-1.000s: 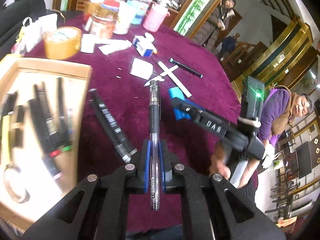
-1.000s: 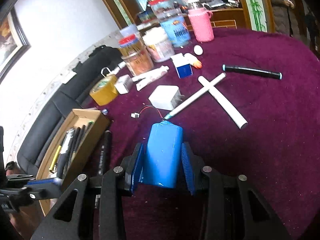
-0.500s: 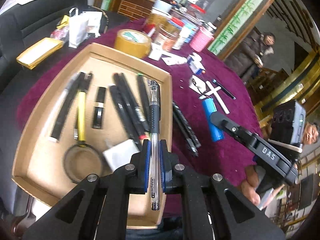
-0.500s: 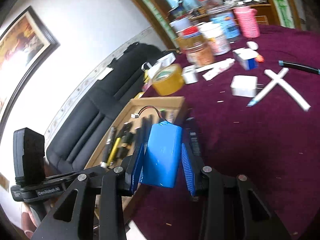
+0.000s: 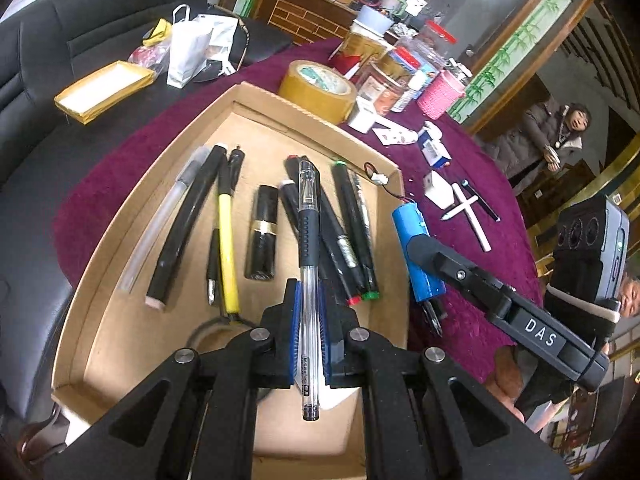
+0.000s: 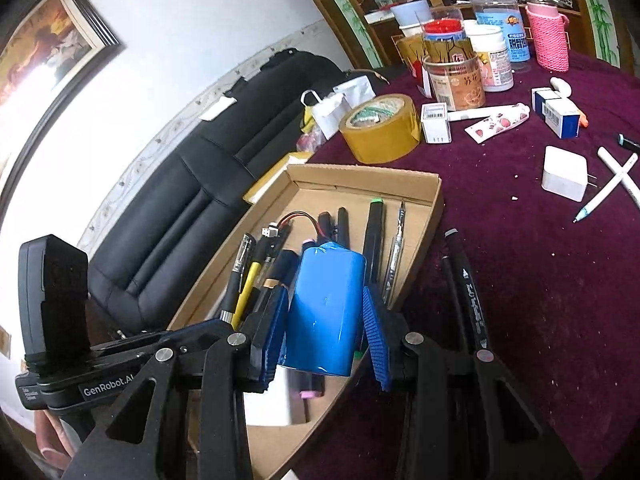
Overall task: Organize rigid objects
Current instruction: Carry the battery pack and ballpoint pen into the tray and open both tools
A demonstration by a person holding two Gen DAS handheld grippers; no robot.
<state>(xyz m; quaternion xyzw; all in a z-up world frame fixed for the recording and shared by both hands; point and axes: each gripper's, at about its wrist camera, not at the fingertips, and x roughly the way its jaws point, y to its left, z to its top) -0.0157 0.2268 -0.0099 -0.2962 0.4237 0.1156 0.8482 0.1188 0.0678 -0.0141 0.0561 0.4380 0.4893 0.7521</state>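
Note:
My left gripper [image 5: 310, 300] is shut on a clear gel pen [image 5: 307, 216] with a black grip. It holds the pen lengthwise above the cardboard tray [image 5: 120, 320]. My right gripper [image 6: 325, 306] is shut on a blue battery pack [image 6: 326, 312] with red and black wires, over the tray's right side [image 6: 434, 204]. In the left wrist view the battery pack [image 5: 414, 248] hangs just past the tray's right wall. Several black markers, a yellow pen [image 5: 227, 240] and a black lipstick tube [image 5: 262, 236] lie in the tray.
On the purple cloth are a black marker [image 6: 468, 280] beside the tray, a tape roll [image 6: 380, 128], a white charger [image 6: 564, 178], crossed white pens [image 6: 612, 176], a blue-white box [image 6: 558, 114] and several jars [image 6: 456, 76]. A black sofa [image 6: 200, 200] stands behind.
Both grippers have swung from over the purple cloth to over the tray, the left carrying the pen and the right carrying the battery pack.

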